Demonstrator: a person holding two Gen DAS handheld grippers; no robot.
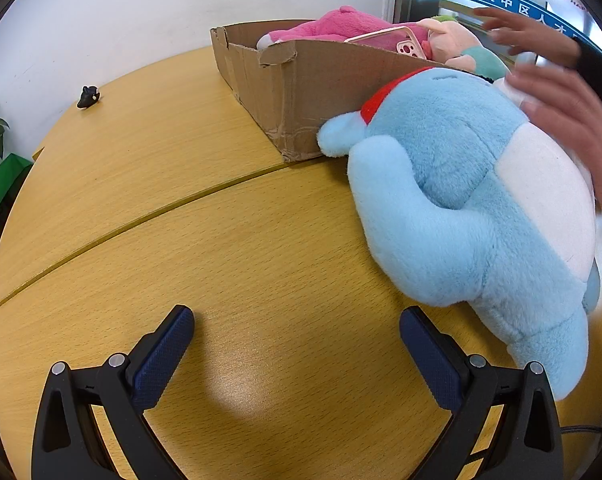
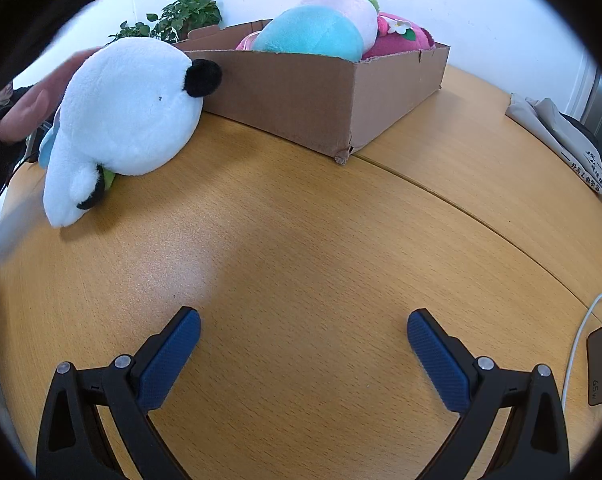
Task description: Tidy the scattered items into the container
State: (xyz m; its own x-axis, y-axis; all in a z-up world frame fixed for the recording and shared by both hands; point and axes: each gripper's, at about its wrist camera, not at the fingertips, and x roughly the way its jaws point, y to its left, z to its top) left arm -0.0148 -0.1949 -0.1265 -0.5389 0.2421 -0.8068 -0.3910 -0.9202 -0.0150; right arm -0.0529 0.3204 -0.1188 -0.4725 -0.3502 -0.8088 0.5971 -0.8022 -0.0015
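Both grippers gaping, blue plush [image 1: 473,208] just beyond left gripper [image 1: 297,344], beside cardboard box [image 1: 301,92]

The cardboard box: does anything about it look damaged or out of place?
Yes. The cardboard box has torn, ragged top edges and a crushed bottom corner. A pink phone lies among the plush toys inside, and the blue plush toy lies outside, against the box.

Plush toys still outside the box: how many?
2: a blue plush on the table against the box, and a white plush beside it. Others may be hidden behind them.
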